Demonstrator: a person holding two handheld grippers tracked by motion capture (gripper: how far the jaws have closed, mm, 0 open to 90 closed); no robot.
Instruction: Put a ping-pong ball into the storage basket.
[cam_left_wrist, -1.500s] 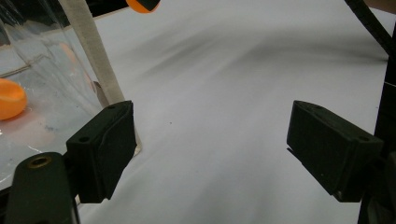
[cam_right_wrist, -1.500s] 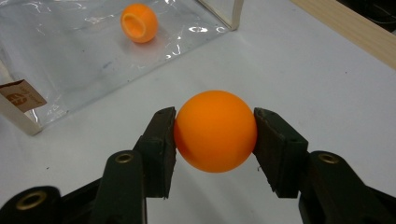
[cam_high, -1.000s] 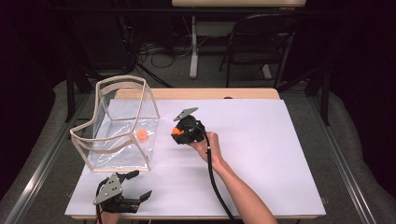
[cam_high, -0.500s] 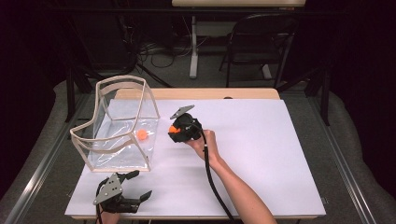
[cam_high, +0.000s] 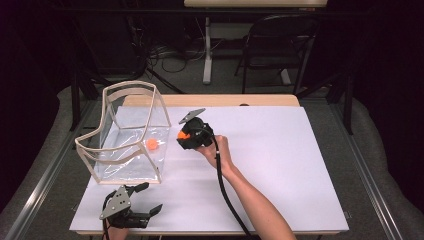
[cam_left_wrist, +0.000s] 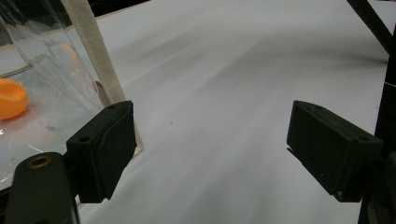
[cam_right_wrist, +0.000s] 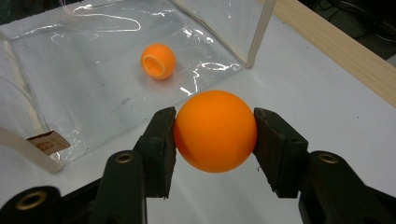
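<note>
Right gripper (cam_right_wrist: 215, 135) is clamping orange ball (cam_right_wrist: 215, 130); probably needs lifting over clear bag (cam_high: 127, 135) rim at frame left. Left gripper (cam_high: 142, 200) is idling, spread wide.

surface: white table top (cam_high: 280, 165) | on it: clear plastic bag (cam_high: 127, 137), left side, standing open

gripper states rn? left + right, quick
Left gripper: open, nothing between the jaws.
Right gripper: shut on the orange ball, beside the clear bag.

Smooth matt ball (cam_right_wrist: 215, 131), glossy clear-plastic bag (cam_right_wrist: 93, 70)
</note>
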